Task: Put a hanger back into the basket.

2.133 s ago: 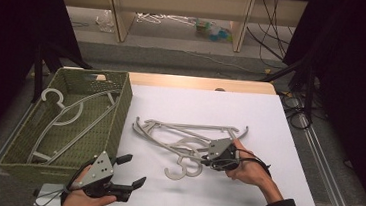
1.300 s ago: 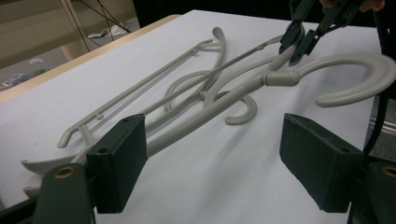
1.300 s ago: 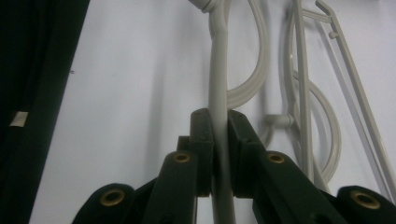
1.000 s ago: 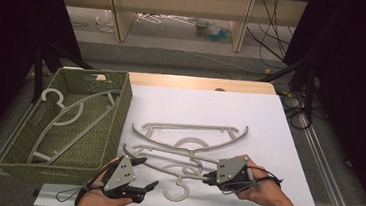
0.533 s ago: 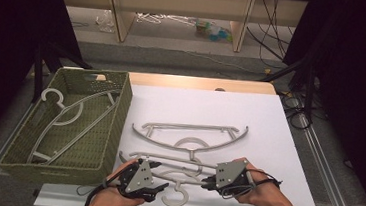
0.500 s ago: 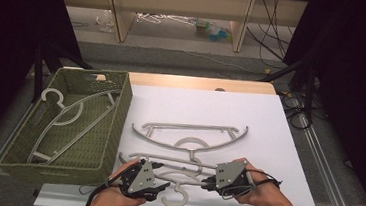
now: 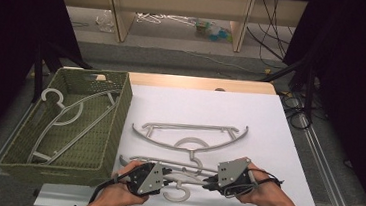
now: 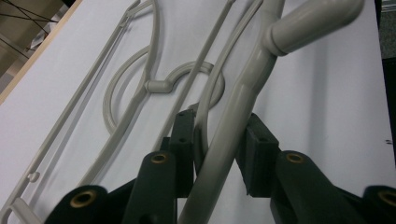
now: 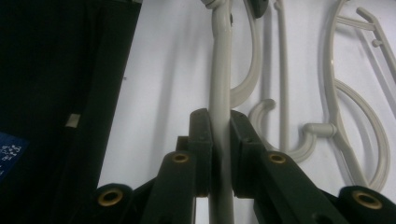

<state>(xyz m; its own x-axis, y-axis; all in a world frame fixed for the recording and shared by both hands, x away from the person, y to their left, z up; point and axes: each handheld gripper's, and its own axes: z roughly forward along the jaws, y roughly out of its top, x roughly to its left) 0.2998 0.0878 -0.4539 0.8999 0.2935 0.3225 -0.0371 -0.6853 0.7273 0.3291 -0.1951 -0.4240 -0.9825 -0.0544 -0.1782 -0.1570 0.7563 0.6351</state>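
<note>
— While both tongs hold the near hanger (image 9: 220, 70), what makes this lift go well?

— Keep the two hands level and move them together. The right tongs (image 9: 220, 126) are clamped tight on one smooth, rounded arm of it. The left tongs (image 8: 219, 135) have just been closing, and their pads now squeeze the other arm, with the thin crossbar beside it. That looks a crowded bite, so I'd check that it sits square before raising anything.

— Where does the hanger lie?

— At the near edge of the white surface (image 7: 278, 141), its hook pointing towards the person, between the two hands.

— Will it slip?

— It might. The plastic is pale grey, glossy and round in section, and the black pads are flat blocks. I'd judge a slow lift safest, without twisting, since the long arms would flex.

— And beyond it?

— A second hanger (image 7: 189, 127) of the same make lies farther out, its hook close to the held one, so lift clear of it. At the left stands a green woven basket (image 7: 123, 118) with another hanger (image 7: 85, 103) already inside.
</note>
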